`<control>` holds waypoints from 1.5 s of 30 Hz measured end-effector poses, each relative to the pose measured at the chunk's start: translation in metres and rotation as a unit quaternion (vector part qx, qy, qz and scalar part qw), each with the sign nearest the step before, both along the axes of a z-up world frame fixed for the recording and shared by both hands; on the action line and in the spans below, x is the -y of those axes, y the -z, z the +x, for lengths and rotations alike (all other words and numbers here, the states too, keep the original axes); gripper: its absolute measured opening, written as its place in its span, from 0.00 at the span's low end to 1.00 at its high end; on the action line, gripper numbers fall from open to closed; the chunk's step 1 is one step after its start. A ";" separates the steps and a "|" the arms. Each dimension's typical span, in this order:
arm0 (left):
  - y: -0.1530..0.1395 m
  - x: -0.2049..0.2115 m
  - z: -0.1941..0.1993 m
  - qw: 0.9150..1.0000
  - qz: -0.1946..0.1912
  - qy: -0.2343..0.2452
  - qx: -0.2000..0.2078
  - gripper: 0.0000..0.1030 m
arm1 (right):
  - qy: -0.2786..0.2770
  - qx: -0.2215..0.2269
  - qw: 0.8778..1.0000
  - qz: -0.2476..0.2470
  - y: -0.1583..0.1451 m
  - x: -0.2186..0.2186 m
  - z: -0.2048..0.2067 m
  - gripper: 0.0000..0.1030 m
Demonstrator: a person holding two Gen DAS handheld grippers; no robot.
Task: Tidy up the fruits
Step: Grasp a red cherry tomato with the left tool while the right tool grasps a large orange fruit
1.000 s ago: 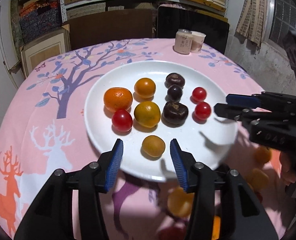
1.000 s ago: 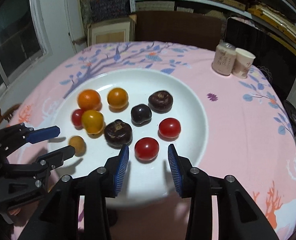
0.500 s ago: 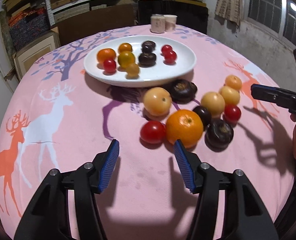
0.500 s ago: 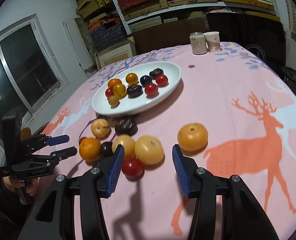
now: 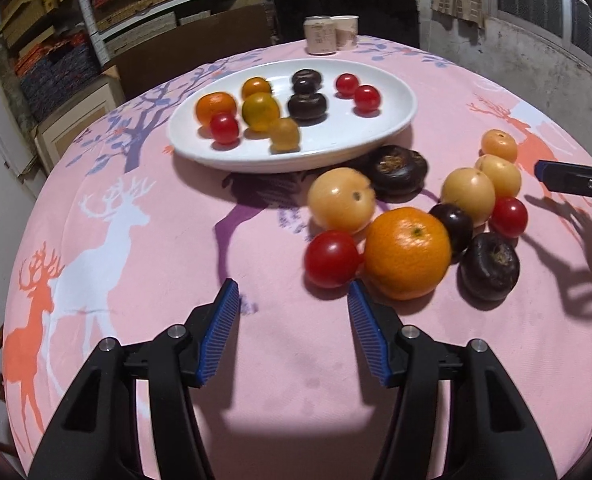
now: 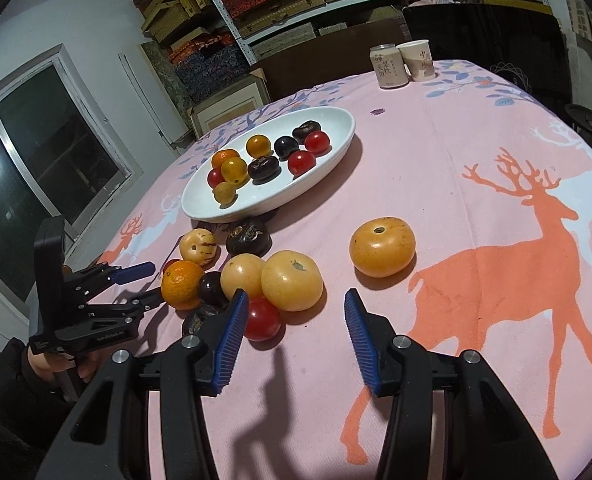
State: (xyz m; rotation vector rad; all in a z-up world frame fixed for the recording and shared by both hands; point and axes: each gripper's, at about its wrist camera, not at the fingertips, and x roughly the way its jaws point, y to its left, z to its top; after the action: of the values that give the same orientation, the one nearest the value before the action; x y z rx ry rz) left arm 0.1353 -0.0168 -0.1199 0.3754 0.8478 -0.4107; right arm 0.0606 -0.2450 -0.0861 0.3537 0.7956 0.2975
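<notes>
Fruits lie clustered on the tabletop [image 5: 144, 360] near the plate [image 5: 376, 136]. Both tongs, left [image 5: 294, 304] and right [image 6: 296, 308], hang released and empty. Packed round neighbours would probably roll off if nudged.

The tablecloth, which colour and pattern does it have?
Pink tablecloth with orange and white deer, clearest in the right wrist view.

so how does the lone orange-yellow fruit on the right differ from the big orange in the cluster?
The lone fruit sits apart on the tablecloth, touching nothing; the big orange is packed against a dark fruit in the cluster. The lone fruit's skin is smooth and glossy, yellow-orange; the big orange is deeper orange and dimpled. The lone fruit looks flatter, the big orange rounder. Both lie off the plate, ungripped.
</notes>
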 end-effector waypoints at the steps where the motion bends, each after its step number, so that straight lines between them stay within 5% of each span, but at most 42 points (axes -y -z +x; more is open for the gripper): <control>1: 0.000 0.003 0.001 1.000 0.008 0.000 0.007 0.53 | 0.001 0.000 1.000 0.002 0.000 0.001 0.000 0.49; 6: 0.000 0.005 0.019 1.000 -0.007 -0.011 -0.001 0.52 | 0.001 -0.001 1.000 0.006 0.001 0.002 0.000 0.49; 11: 0.002 0.005 0.017 1.000 -0.027 0.005 -0.014 0.28 | 0.000 -0.004 1.000 0.009 0.002 0.004 0.001 0.49; 24: -0.015 -0.024 0.000 0.995 -0.096 -0.029 0.002 0.27 | 0.025 0.000 1.000 -0.014 0.000 0.005 0.002 0.49; 30: -0.016 -0.031 -0.005 0.994 -0.108 -0.034 -0.001 0.27 | 0.092 0.001 0.982 -0.165 -0.009 0.004 0.029 0.49; 36: -0.015 -0.031 -0.005 0.993 -0.110 -0.031 -0.002 0.27 | 0.049 -0.025 0.977 -0.208 0.007 -0.013 0.057 0.50; 45: -0.013 -0.031 -0.004 0.993 -0.111 -0.033 -0.011 0.27 | 0.048 -0.032 0.985 -0.165 0.011 -0.007 0.056 0.43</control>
State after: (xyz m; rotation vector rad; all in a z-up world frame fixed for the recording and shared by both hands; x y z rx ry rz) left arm 0.1315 0.0140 -0.1069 0.1361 0.8235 -0.4436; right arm 0.1169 -0.2382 -0.0969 0.0889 0.8723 0.0598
